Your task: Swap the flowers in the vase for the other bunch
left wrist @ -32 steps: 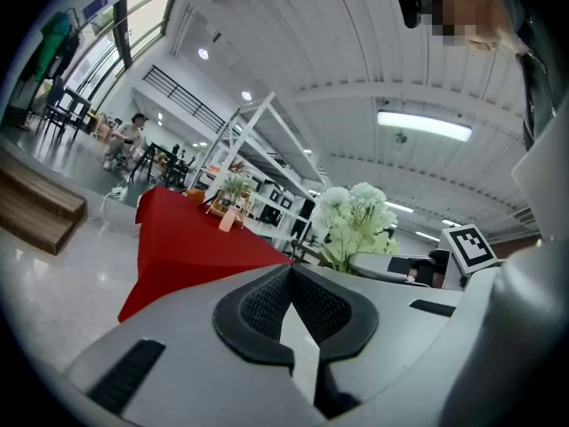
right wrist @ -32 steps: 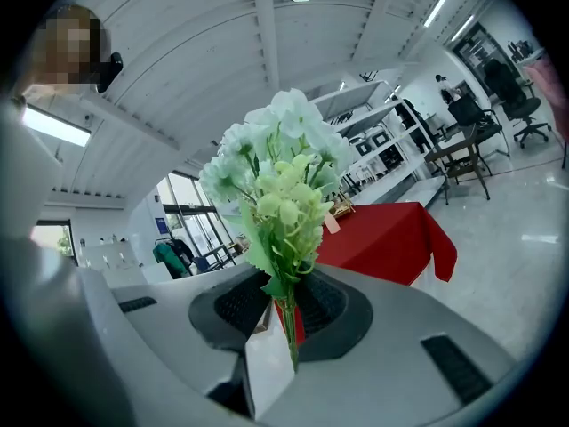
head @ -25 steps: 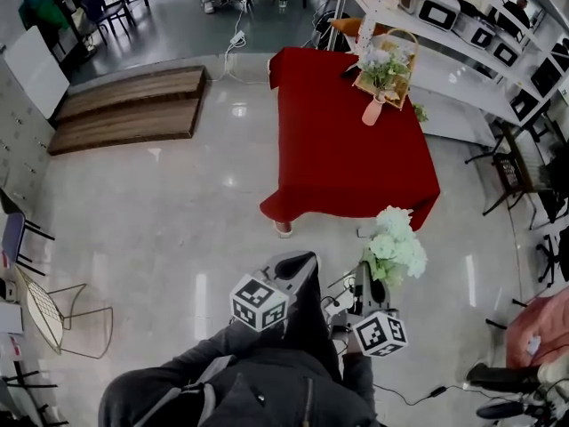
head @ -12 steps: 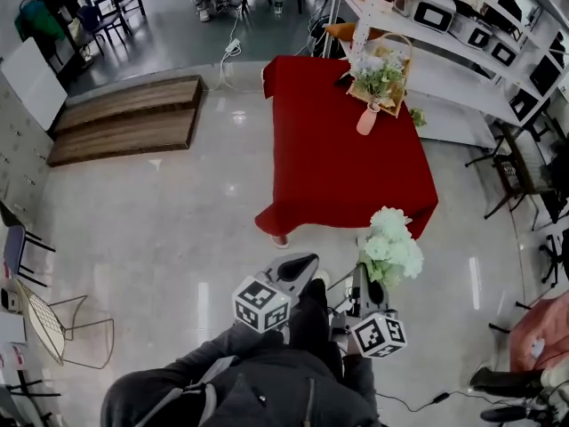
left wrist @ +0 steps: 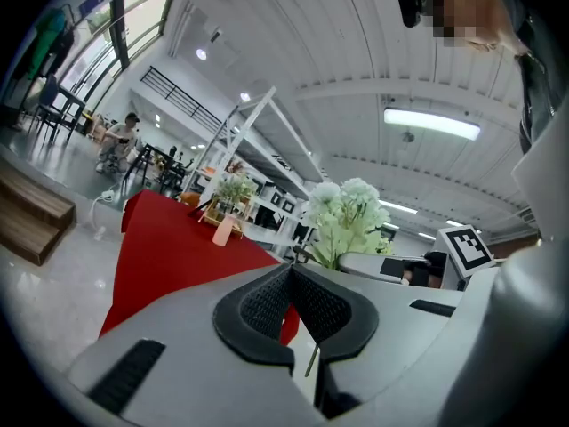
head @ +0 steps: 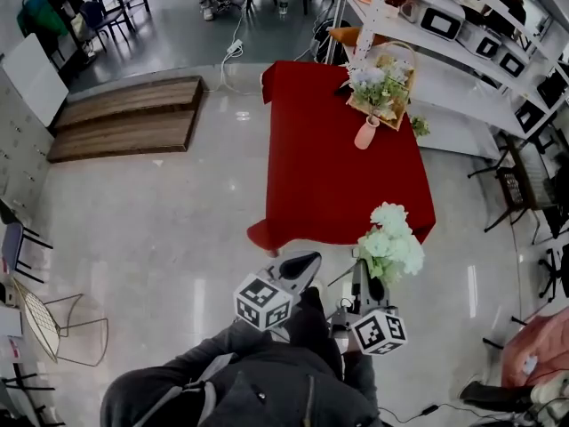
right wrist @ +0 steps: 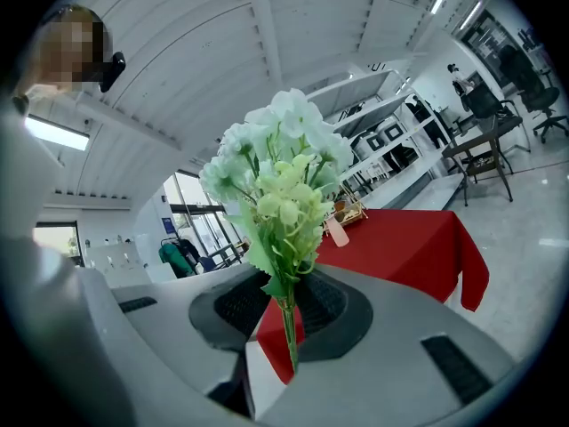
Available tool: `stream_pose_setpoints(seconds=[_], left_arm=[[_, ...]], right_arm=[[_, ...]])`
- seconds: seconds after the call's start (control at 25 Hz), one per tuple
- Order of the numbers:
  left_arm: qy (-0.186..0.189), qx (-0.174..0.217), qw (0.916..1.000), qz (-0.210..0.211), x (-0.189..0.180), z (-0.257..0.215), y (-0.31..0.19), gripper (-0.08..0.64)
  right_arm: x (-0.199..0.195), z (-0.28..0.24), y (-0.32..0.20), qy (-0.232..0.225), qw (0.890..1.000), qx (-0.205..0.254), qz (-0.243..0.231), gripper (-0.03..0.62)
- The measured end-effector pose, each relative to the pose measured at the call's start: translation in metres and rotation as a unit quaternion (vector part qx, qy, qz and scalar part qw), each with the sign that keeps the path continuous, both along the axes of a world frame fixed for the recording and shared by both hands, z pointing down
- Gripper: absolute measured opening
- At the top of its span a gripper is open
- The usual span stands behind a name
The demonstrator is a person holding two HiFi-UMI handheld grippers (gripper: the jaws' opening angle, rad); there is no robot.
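Observation:
A pink vase with pale flowers stands at the far right side of the red-clothed table, beside a wicker basket. My right gripper is shut on the stems of a white and green bunch, held upright short of the table's near edge. In the right gripper view the bunch rises from between the jaws, with the vase far behind. My left gripper is shut and holds nothing; its view shows the closed pads, the bunch and the vase.
A white shelving rack with boxes runs behind and to the right of the table. A low wooden platform lies at the far left. A wire chair stands near left, a dark chair at right. Glossy floor surrounds the table.
Both grippers and the held bunch have moved toward the red table, whose near edge now sits closer. Neither gripper's jaws changed.

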State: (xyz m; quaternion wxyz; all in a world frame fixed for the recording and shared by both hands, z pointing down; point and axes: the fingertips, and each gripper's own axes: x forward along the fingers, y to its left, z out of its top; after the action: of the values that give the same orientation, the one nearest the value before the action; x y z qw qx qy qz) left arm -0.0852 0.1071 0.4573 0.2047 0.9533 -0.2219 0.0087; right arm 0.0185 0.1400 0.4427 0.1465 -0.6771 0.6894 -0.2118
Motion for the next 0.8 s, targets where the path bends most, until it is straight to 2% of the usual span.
stream_pose_setpoints(seconds=[0.48,0.8], left_arm=[[0.0,-0.003,0.9996,-0.028,0.032,-0.005,-0.063,0.009],[0.0,-0.006,0.9996,-0.029,0.069,0.0,-0.098,0.009]], right_arm=[[0.033,-0.007,-0.072,0.0,0.999,-0.002,-0.032,0.078],[0.061,0.001,-0.106,-0.003,0.999,-0.012,-0.043,0.078]])
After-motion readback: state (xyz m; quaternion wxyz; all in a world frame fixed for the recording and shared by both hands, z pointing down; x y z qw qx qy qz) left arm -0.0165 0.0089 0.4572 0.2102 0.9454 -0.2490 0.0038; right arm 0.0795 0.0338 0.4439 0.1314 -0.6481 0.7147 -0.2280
